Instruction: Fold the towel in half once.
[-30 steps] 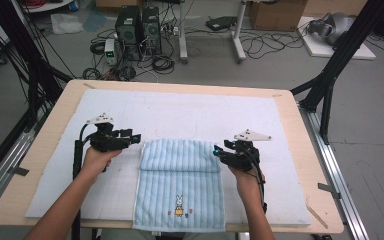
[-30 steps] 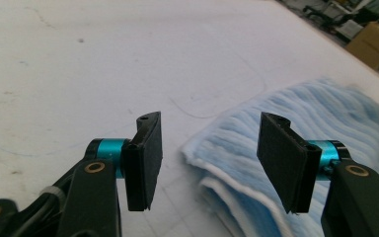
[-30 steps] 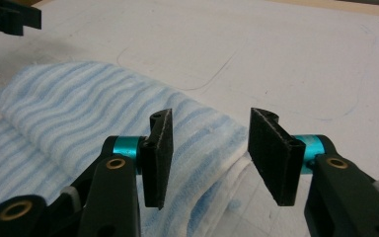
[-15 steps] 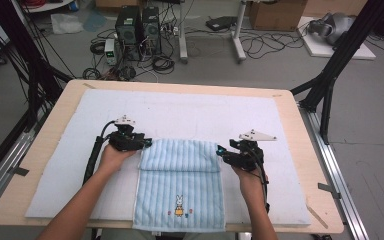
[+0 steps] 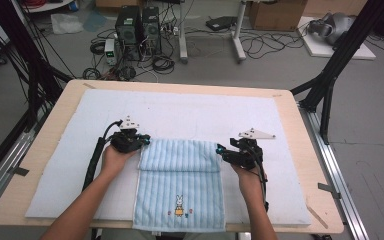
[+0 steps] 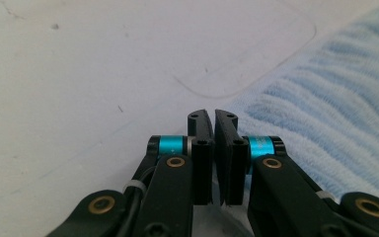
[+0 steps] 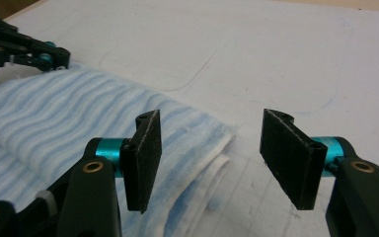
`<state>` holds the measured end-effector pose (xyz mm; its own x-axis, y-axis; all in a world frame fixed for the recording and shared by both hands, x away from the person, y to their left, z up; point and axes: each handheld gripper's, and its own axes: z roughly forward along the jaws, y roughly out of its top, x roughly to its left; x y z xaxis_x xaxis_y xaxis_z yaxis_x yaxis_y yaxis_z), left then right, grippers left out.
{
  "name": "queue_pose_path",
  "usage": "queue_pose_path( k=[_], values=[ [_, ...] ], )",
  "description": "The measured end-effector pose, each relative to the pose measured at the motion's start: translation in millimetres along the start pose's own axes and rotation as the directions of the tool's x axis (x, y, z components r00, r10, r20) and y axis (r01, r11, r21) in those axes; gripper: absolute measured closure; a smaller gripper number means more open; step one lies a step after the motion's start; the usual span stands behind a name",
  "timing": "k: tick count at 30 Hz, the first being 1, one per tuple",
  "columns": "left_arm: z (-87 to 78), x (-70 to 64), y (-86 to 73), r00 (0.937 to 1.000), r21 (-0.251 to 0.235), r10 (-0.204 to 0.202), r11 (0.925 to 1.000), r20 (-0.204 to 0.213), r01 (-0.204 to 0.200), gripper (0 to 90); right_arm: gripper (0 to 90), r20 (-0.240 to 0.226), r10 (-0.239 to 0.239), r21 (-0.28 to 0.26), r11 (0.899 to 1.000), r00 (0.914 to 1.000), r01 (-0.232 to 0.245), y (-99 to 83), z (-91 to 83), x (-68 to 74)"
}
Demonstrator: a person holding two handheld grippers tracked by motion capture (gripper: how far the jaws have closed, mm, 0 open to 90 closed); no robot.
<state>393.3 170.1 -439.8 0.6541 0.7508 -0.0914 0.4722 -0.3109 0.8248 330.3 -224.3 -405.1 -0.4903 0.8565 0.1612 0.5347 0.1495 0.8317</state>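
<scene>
Since the pale blue striped terry towel lies low centre in the high view, folded edge at mid-frame, both folded corners want an even pinch before any lift. The right gripper, jaws wide apart, has the towel's doubled corner low between them, nearer the left pad; judged best to close on both layers. The left gripper has its jaws together at the towel's far left corner; whether cloth is caught, cannot tell. White padded table cover beyond.
</scene>
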Motion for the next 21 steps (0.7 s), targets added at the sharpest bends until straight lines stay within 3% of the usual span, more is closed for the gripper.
queue_pose_path(
  k=[4, 9, 11, 14, 16, 18, 21],
  values=[
    [-5.4, 1.4, 2.6, 0.9984, -0.036, -0.044, 0.9983, 0.035, 0.045, 85.5, 41.7, 0.016, 0.017, 0.029, 0.999, 0.9997, -0.018, 2.0, 10.9, -5.9],
    [-8.7, 1.9, 3.7, 0.9962, -0.050, -0.064, 0.9965, 0.059, 0.067, 85.4, 44.7, 0.037, 0.020, 0.093, 0.995, 0.9991, -0.023, 5.6, 30.7, -9.3],
    [-9.8, 1.9, 4.5, 0.9955, -0.059, -0.068, 0.9957, 0.067, 0.072, 85.5, 45.2, 0.028, 0.043, 0.101, 0.994, 0.9987, -0.045, 9.9, 38.5, -10.2],
    [-11.2, 2.8, 5.0, 0.9939, -0.068, -0.081, 0.9940, 0.075, 0.086, 85.5, 47.6, 0.030, 0.034, 0.127, 0.991, 0.9990, -0.037, 17.9, 52.0, -7.1],
    [-11.9, 3.2, 5.0, 0.9933, -0.068, -0.085, 0.9936, 0.078, 0.090, 85.5, 50.9, 0.031, 0.017, 0.174, 0.984, 0.9994, -0.022, 21.3, 63.2, -5.8],
    [-12.7, 2.9, 5.1, 0.9932, -0.068, -0.087, 0.9935, 0.077, 0.092, 85.5, 54.9, 0.053, 0.005, 0.234, 0.972, 0.9986, -0.018, 22.5, 73.1, -4.9],
    [-14.8, 3.0, 5.9, 0.9929, -0.074, -0.087, 0.9929, 0.080, 0.093, 85.5, 62.5, 0.047, 0.004, 0.294, 0.956, 0.9989, -0.018, 19.6, 82.0, -4.5]
  ],
)
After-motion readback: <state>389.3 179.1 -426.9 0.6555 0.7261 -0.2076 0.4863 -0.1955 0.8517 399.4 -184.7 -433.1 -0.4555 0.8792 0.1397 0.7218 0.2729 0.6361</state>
